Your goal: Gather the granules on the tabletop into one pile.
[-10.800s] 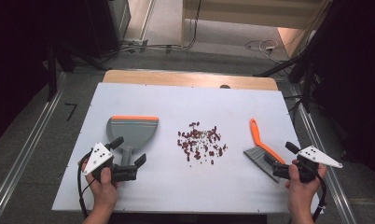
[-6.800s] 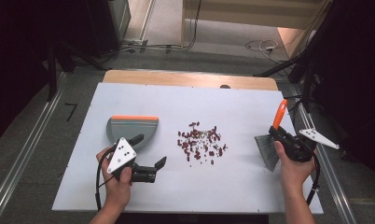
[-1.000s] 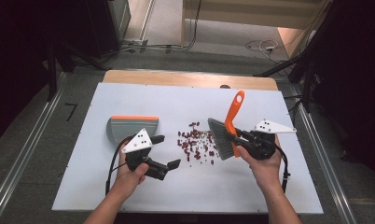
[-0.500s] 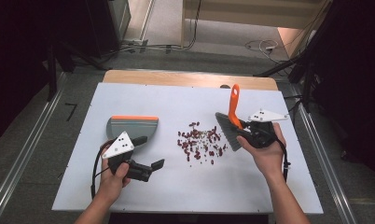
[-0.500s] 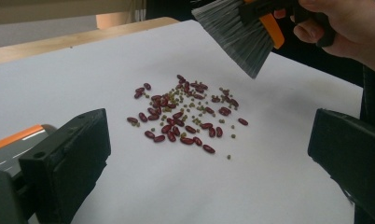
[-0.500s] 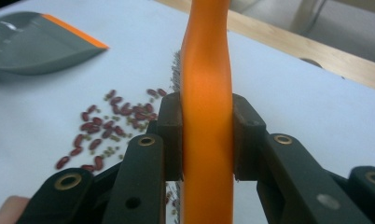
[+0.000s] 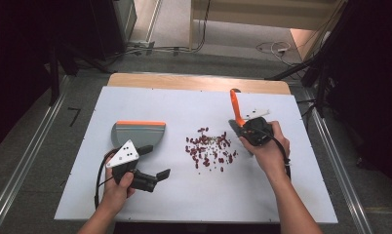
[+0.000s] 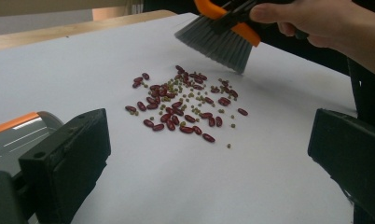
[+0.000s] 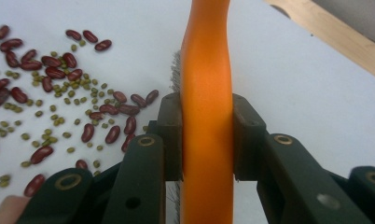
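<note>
Orange-handled brush (image 7: 236,113), clamped between the right gripper (image 7: 255,132) jaws, has shifted from over the beans (image 7: 211,148) to their right edge, poised to sweep left toward the dustpan (image 7: 138,132); left gripper (image 7: 161,175) jaws apart, empty

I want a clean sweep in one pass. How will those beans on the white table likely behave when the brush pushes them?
The beans lie loose and separate, so they will probably scatter rather than move as one. The small round green ones look apt to roll off ahead; the longer red ones may skid. The brush bristles look soft, so some may slip under them.
</note>
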`<move>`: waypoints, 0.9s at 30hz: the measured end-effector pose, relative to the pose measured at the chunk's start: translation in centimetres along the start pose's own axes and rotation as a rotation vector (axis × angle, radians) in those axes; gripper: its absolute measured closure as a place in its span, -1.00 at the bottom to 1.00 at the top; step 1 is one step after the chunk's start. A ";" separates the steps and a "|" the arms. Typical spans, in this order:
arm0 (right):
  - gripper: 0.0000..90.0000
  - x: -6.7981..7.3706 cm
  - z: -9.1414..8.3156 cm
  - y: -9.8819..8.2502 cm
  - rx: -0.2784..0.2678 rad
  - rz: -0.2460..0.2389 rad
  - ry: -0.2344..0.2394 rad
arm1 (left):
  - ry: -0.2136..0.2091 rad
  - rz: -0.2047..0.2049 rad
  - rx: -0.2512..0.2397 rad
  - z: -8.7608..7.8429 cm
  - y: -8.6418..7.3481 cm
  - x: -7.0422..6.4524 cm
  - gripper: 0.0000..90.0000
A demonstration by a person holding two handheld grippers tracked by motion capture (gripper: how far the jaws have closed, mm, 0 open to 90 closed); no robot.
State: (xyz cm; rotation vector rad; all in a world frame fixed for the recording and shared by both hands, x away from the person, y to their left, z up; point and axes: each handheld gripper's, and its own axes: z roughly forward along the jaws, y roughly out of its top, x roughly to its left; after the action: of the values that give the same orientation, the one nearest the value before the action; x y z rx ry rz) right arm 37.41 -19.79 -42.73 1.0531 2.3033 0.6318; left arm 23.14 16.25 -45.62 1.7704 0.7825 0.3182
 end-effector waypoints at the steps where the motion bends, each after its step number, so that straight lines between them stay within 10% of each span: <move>1: 0.52 0.2 0.4 0.3 0.014 -0.006 -0.007 | -0.001 0.000 0.000 0.0 0.0 0.0 -1.00; 11: 0.53 2.9 3.2 2.6 0.089 -0.032 0.026 | -0.007 -0.002 -0.003 -0.4 -0.2 0.1 -1.00; 27: 0.53 5.6 1.2 1.3 0.080 -0.182 0.134 | -0.006 0.005 0.005 -0.1 -0.1 -0.1 -1.00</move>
State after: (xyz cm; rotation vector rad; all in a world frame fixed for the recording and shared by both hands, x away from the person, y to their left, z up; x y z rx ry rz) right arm 35.71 -14.38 -44.32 0.8450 2.5244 0.5570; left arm 22.96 16.25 -45.71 1.7775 0.7759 0.3147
